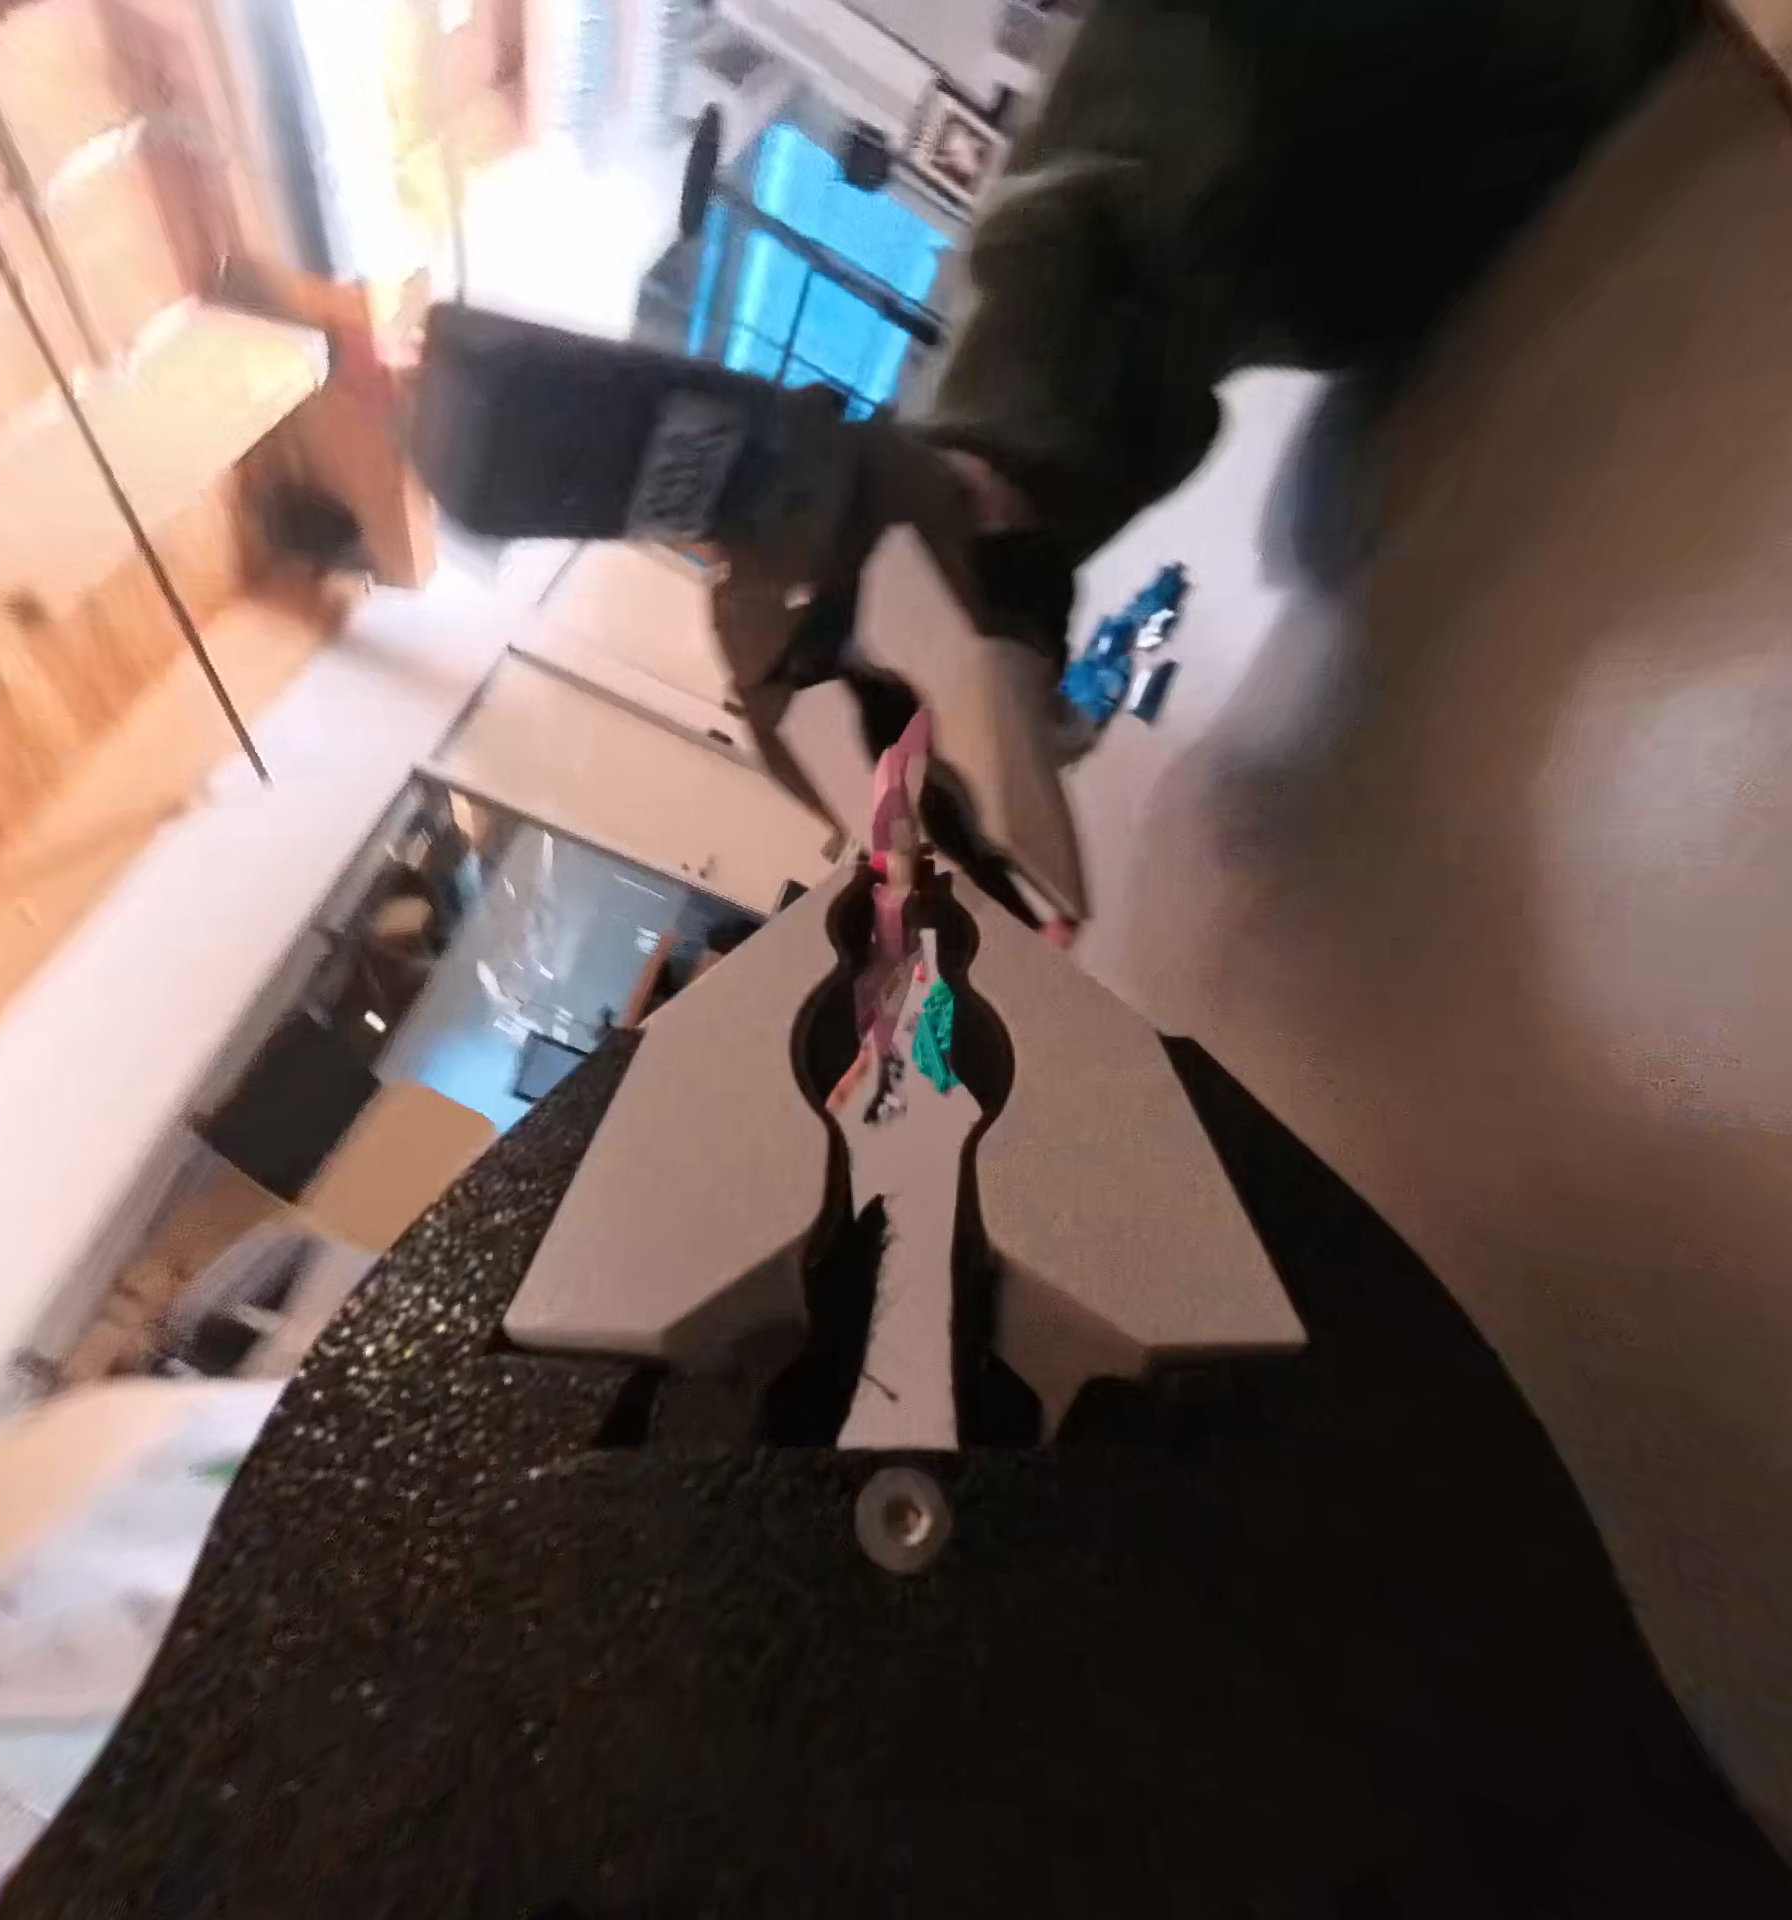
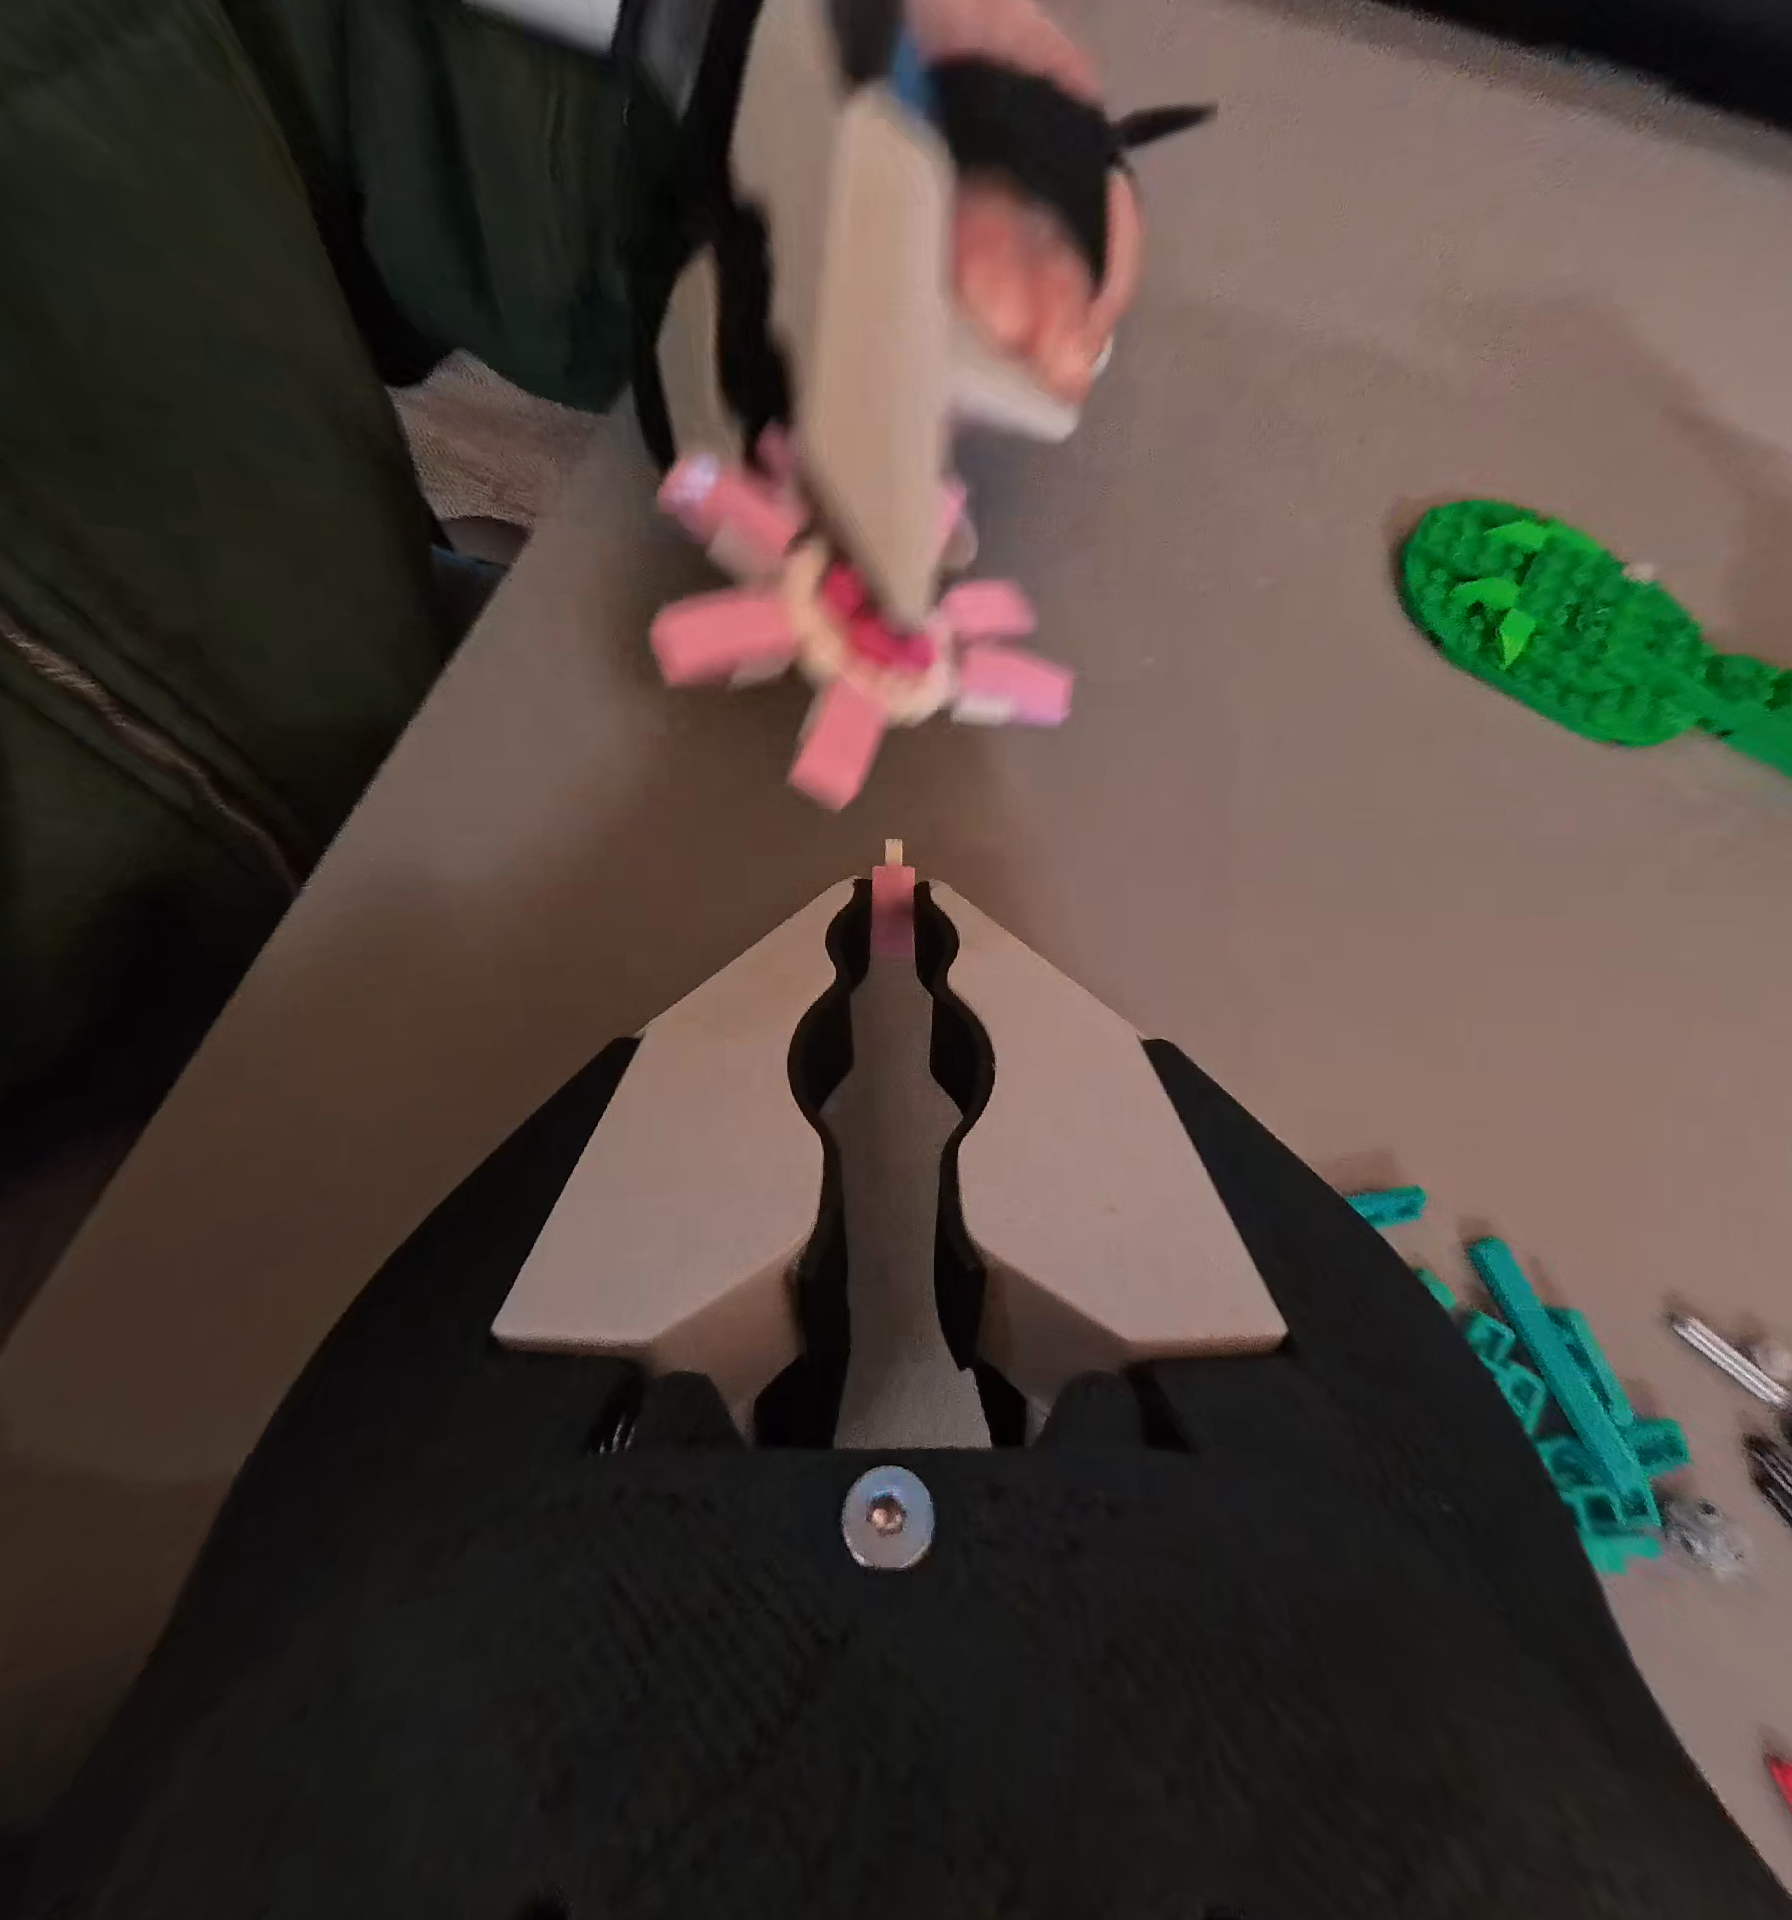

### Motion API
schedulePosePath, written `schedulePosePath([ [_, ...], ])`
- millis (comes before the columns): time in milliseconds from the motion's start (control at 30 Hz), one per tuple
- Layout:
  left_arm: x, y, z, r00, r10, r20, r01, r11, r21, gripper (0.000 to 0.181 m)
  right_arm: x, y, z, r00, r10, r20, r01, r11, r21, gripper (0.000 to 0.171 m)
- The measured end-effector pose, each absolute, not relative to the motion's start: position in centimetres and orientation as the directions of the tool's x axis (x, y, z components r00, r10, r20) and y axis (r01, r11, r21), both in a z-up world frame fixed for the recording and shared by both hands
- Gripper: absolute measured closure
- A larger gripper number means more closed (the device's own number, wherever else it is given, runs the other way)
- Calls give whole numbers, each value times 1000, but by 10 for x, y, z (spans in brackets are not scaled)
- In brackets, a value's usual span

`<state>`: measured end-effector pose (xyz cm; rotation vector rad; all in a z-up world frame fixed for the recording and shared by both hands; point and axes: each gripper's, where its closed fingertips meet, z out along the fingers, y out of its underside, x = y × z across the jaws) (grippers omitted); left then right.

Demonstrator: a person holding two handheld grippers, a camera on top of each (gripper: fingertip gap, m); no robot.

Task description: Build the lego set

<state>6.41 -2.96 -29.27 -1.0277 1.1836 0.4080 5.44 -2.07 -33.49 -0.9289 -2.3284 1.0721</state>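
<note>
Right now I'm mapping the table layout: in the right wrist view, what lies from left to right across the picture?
Dark green fabric → pink petalled lego flower → flat bright green studded lego plate.

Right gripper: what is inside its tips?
The right gripper is shut on a small pink piece with a cream nub poking out the front. The piece's lower part is hidden between the fingers. Ahead, the left gripper holds the pink flower.
</note>
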Motion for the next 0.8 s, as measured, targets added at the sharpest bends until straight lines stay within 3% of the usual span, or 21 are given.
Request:
schedulePosePath([
  [33, 76, -32, -299, 297, -207, -932, -765, 532, -362, 173, 61, -19, -330, -702, 707, 83, 389, 479, -787, 165],
  [133, 94, -34, -314, 172, -195, -966, -789, 559, -254, 173, 80, -18, -322, -737, 672, 65, 356, 469, -808, 165],
  [300, 100, -35, -325, 113, -220, -969, -794, 567, -221, 173, 99, -24, -321, -782, 611, 119, 258, 492, -832, 165],
  [567, 109, -43, -334, 69, -266, -961, -764, 605, -223, 173, 103, -35, -330, -834, 522, 177, 171, 551, -817, 165],
  [800, 113, -47, -342, 51, -320, -946, -742, 622, -250, 173, 108, -35, -343, -851, 499, 162, 197, 591, -782, 165],
])
